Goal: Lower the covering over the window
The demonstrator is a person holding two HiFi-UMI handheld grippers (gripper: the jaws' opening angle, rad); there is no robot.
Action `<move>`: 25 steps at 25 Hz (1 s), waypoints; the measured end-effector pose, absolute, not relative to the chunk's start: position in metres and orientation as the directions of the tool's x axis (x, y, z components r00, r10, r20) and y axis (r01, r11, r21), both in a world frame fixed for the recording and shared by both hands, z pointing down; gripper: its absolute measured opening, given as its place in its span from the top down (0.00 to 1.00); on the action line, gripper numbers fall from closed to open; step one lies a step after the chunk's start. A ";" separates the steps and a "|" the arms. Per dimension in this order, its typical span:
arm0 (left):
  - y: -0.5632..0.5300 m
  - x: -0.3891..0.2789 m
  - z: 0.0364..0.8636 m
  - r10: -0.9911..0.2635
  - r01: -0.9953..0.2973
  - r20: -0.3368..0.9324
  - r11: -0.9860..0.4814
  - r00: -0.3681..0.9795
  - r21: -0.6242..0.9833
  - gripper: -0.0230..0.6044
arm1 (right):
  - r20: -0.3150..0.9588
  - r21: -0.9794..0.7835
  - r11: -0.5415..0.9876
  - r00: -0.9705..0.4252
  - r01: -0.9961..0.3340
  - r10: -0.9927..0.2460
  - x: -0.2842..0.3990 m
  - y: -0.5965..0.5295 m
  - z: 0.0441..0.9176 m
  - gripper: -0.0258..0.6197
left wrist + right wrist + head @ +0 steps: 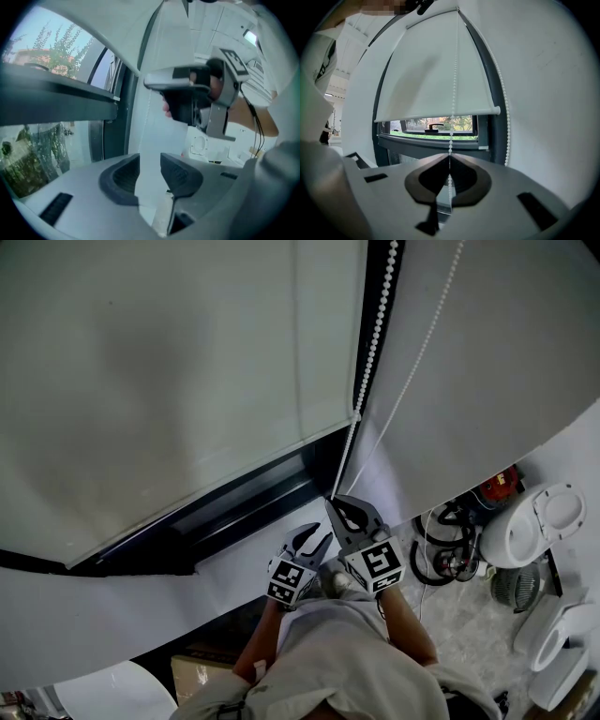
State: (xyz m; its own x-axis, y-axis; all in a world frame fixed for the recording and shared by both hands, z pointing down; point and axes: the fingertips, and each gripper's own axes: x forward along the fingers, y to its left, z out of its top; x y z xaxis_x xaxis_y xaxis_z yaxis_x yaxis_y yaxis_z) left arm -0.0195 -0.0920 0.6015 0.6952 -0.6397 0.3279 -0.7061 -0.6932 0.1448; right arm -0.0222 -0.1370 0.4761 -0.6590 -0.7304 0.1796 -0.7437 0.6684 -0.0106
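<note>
Your right gripper (449, 161): jaws clamped on white bead chain (453, 84), rising to 12 o'clock | left gripper (150, 166): jaws apart | roller blind (431, 65): smooth white

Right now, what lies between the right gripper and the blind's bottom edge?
Right gripper view: the bead chain, pinched by the right gripper, crosses a strip of uncovered window up to the blind.
</note>
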 end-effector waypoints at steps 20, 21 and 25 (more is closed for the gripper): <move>-0.138 -0.013 0.354 -0.672 -0.673 -0.054 -0.730 0.739 -0.120 0.76 | 0.154 -0.001 0.676 -0.668 -0.737 -0.728 -0.026 -0.134 0.474 0.96; -0.140 -0.009 0.354 -0.669 -0.669 -0.050 -0.732 0.742 -0.131 0.76 | 0.155 -0.002 0.676 -0.668 -0.737 -0.728 -0.026 -0.134 0.475 0.96; -0.147 -0.001 0.354 -0.680 -0.678 -0.055 -0.715 0.731 -0.172 0.93 | 0.159 -0.006 0.675 -0.667 -0.738 -0.728 -0.029 -0.133 0.475 0.96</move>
